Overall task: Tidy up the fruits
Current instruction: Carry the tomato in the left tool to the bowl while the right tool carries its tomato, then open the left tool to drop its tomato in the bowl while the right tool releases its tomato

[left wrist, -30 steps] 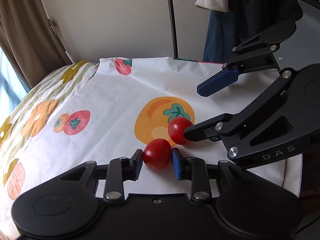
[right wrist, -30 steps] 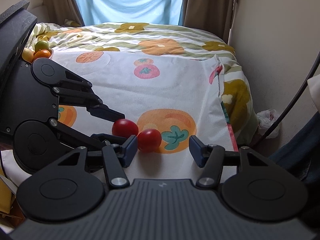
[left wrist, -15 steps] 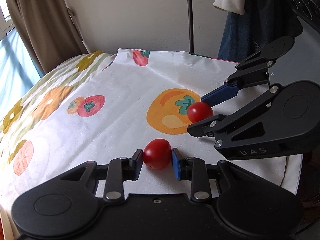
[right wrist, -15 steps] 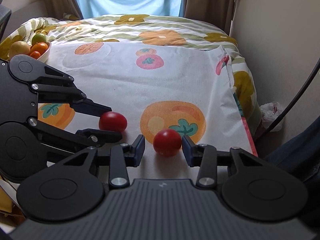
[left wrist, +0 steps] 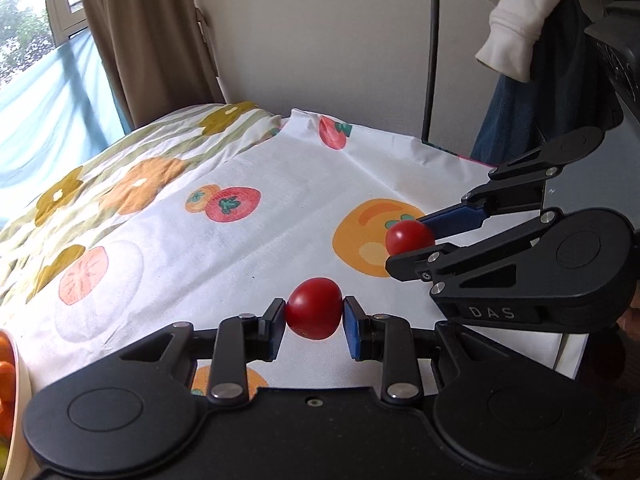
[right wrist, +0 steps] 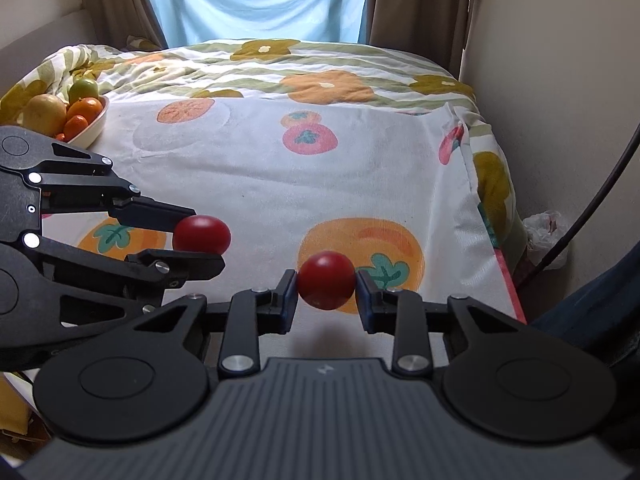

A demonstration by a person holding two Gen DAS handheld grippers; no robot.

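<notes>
My left gripper point(left wrist: 314, 314) is shut on a red tomato point(left wrist: 313, 308) and holds it above the fruit-print cloth point(left wrist: 256, 256). My right gripper point(right wrist: 326, 288) is shut on a second red tomato point(right wrist: 327, 279), also lifted off the cloth. Each gripper shows in the other's view: the right one point(left wrist: 412, 240) with its tomato point(left wrist: 409, 237) to the right, the left one point(right wrist: 200, 240) with its tomato point(right wrist: 201, 233) to the left. A white bowl point(right wrist: 94, 126) with oranges and other fruit sits at the far left.
The cloth covers a bed that runs to a curtained window point(right wrist: 260, 0). A wall point(right wrist: 560, 80) and a black cable point(right wrist: 600, 196) lie to the right. Clothes point(left wrist: 520, 20) hang by the bed's end. The bowl's rim point(left wrist: 20, 376) shows at the left edge.
My right gripper closed on its tomato. Both grippers lifted their tomatoes off the cloth and drew apart; the left turned toward the window side.
</notes>
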